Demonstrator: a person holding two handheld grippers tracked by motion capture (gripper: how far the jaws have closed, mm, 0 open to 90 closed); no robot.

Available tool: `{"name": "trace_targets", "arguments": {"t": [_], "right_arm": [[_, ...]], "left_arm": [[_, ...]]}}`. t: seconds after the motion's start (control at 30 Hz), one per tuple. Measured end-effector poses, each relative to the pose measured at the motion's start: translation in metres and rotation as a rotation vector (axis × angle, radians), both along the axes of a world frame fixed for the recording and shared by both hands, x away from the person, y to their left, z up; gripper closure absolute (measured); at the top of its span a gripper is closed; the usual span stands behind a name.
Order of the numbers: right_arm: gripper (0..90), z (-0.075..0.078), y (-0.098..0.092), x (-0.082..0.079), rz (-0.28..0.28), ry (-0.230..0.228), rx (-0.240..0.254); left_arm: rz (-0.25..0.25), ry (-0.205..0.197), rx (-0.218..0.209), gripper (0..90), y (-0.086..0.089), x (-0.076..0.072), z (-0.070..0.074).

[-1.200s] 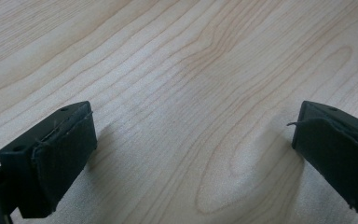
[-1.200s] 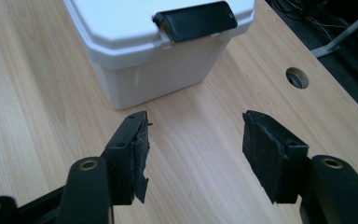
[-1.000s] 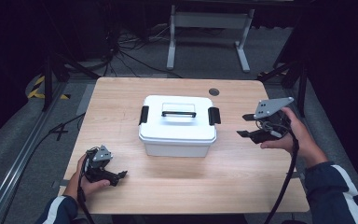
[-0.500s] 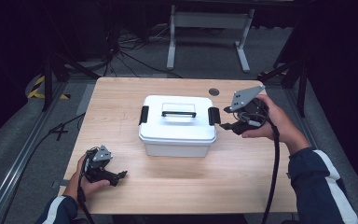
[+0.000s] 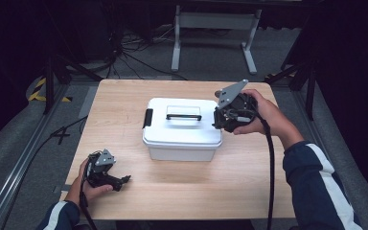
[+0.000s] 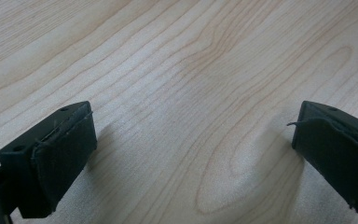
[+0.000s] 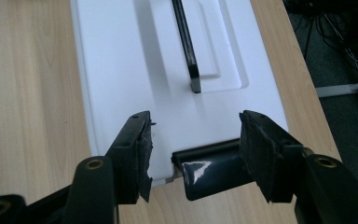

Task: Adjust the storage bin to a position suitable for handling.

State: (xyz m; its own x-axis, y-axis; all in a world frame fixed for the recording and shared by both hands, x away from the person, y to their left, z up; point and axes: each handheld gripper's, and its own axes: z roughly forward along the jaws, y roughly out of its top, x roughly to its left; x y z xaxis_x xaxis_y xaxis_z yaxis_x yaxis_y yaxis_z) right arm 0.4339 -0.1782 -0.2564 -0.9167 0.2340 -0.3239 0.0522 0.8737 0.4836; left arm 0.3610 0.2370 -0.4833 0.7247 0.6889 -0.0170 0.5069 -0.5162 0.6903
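A white lidded box [image 5: 182, 132] stands mid-table with a black handle [image 5: 184, 116] lying flat on its lid and a black latch [image 5: 147, 118] on its left end. My right gripper [image 5: 219, 119] is at the box's right end. In the right gripper view its jaws [image 7: 196, 140] stand apart on either side of the glossy black right latch [image 7: 212, 168], with no pad pressing on it, and the handle [image 7: 186, 42] runs away beyond. My left gripper [image 5: 120, 181] rests on the table at the front left, open over bare wood [image 6: 193, 149].
The wooden table [image 5: 124, 96] has free surface left of the box and in front of it. Behind the table stands a grey metal frame [image 5: 211, 28], with cables on the dark floor. A rail [image 5: 19, 167] runs along the left.
My right gripper has moved left from the table's right side up to the box's right end, over the latch. The left gripper has stayed put.
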Motion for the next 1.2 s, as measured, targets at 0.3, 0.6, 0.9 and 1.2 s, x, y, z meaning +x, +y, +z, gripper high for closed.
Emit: {"name": "trace_targets", "arguments": {"t": [0.3, 0.6, 0.9, 1.2], "right_arm": [[46.4, -0.003, 0.027, 0.015, 0.019, 0.019, -0.049], [52.1, -0.01, 0.057, 0.031, 0.047, 0.047, -0.112], [62.7, -0.018, 0.071, 0.041, 0.069, 0.055, -0.165], [74.1, -0.025, 0.081, 0.049, 0.114, 0.072, -0.173]], "left_arm": [[0.0, 0.0, -0.001, 0.2, 0.0, 0.0, 0.0], [0.0, 0.005, -0.002, 0.2, 0.0, 0.0, 0.0], [0.001, 0.005, -0.002, 0.2, 0.0, 0.0, 0.0], [0.0, 0.002, -0.001, 0.2, 0.0, 0.0, 0.0]]}}
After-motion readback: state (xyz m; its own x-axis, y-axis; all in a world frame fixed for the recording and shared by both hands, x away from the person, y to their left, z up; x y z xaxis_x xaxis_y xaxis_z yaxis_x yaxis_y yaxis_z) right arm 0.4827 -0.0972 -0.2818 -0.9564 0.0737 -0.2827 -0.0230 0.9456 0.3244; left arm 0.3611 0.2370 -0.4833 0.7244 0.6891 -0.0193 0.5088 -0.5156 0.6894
